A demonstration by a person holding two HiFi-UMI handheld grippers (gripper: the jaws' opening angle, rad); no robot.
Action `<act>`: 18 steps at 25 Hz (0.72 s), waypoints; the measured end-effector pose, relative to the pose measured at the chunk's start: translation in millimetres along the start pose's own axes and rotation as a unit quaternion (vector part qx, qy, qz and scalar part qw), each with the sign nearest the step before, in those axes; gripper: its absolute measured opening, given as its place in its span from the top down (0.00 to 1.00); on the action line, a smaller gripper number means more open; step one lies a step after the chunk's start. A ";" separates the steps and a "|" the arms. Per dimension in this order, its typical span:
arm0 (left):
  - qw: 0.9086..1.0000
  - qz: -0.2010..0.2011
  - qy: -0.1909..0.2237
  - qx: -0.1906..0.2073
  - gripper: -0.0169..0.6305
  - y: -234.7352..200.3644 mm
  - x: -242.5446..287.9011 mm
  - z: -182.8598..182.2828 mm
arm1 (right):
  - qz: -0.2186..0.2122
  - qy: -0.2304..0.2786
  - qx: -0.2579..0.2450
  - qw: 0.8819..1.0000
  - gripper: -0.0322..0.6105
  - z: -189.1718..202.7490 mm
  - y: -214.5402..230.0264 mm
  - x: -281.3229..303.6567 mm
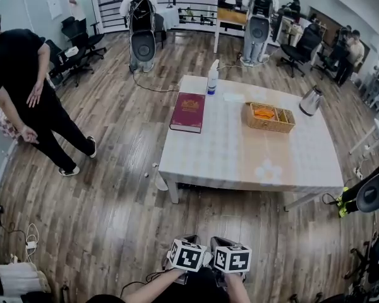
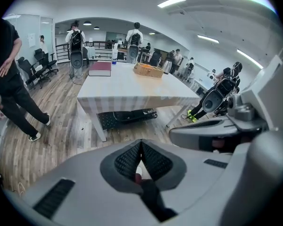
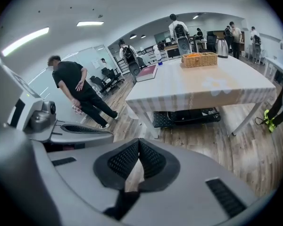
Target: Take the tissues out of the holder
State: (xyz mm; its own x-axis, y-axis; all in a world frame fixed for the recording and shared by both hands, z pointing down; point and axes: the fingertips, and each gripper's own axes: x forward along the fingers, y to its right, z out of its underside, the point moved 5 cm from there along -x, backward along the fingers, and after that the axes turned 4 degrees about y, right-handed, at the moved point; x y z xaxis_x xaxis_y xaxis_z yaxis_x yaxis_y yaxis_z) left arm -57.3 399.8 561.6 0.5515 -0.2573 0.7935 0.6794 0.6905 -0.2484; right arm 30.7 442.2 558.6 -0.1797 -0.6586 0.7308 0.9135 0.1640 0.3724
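Observation:
A wicker holder stands on the far right part of the white table, with an orange pack of tissues lying inside it. The holder also shows far off in the left gripper view and the right gripper view. Both grippers hang side by side over the wooden floor, well short of the table's near edge. My left gripper is shut, pads touching, nothing between them. My right gripper is shut too, and holds nothing.
On the table lie a dark red book, a spray bottle and a metal kettle. A person in black stands on the floor at the left. A black case lies under the table. Chairs and people fill the back.

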 end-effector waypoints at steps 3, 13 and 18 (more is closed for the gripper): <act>1.000 -0.012 0.006 -0.004 0.96 10.2 10.3 -22.5 | -0.011 0.002 -0.007 1.000 0.93 -20.7 19.6 0.4; 0.999 -0.042 0.013 -0.025 0.96 31.8 41.1 -65.9 | -0.054 0.004 -0.010 0.998 0.93 -57.0 65.6 10.4; 0.999 -0.046 0.018 -0.024 0.96 33.9 56.1 -80.5 | -0.057 0.009 -0.005 0.998 0.93 -67.2 79.3 16.7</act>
State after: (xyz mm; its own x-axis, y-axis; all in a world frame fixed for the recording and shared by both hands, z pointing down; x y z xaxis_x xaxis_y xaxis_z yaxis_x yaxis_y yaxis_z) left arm 35.6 354.3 553.0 0.5027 -0.3422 0.7939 0.7498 0.6297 -0.2033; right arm 124.7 394.8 561.9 -0.2762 -0.6856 0.6736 0.8909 0.0804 0.4471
